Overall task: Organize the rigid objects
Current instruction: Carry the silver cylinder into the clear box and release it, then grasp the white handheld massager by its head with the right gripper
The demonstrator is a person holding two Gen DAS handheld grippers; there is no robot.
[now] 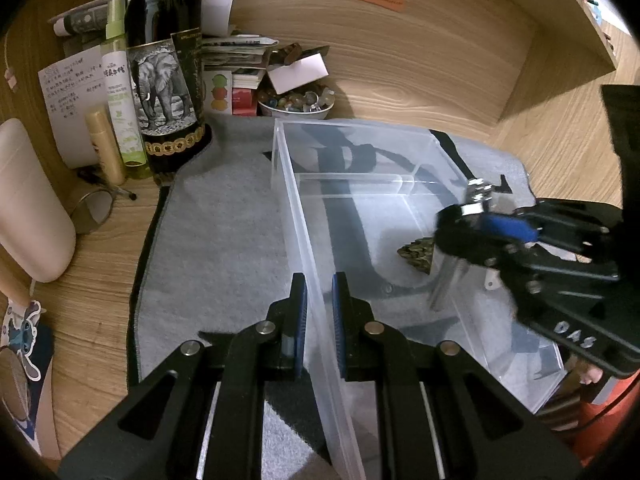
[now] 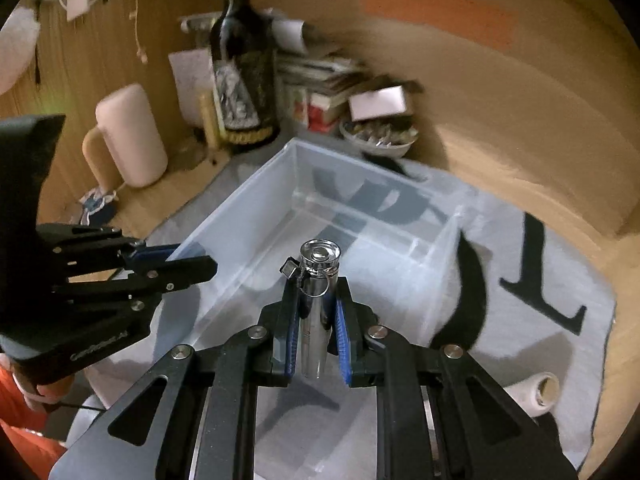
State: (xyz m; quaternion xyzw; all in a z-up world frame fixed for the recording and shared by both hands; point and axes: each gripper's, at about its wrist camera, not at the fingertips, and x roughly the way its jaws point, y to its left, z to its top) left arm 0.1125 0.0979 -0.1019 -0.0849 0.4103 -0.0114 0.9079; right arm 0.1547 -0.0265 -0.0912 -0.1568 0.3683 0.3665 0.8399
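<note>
The left gripper (image 1: 319,292) sits nearest the lens, its two blue-padded fingers closed down on the near left wall of the clear plastic bin (image 1: 304,216), one pad outside and one inside the wall. That bin is the largest thing ahead of it, standing on a grey cloth (image 1: 216,240) with big black lettering, which is spread over the wooden desk (image 1: 100,264). Beyond the left gripper and to its left stands a dark wine bottle (image 1: 164,80) with an elephant label, off the cloth's far corner. To the left gripper's right, above the bin, the right gripper (image 2: 316,312) is clamped around a slim silver metal cylinder (image 2: 316,300), held upright between its pads with the capped end sticking out past the fingertips. Under that gripper, on the bin floor, lies a small greenish pine-cone-like object (image 1: 418,256). Behind the bin, against the back panel, a small white bowl (image 1: 296,106) holds glossy stones.
</note>
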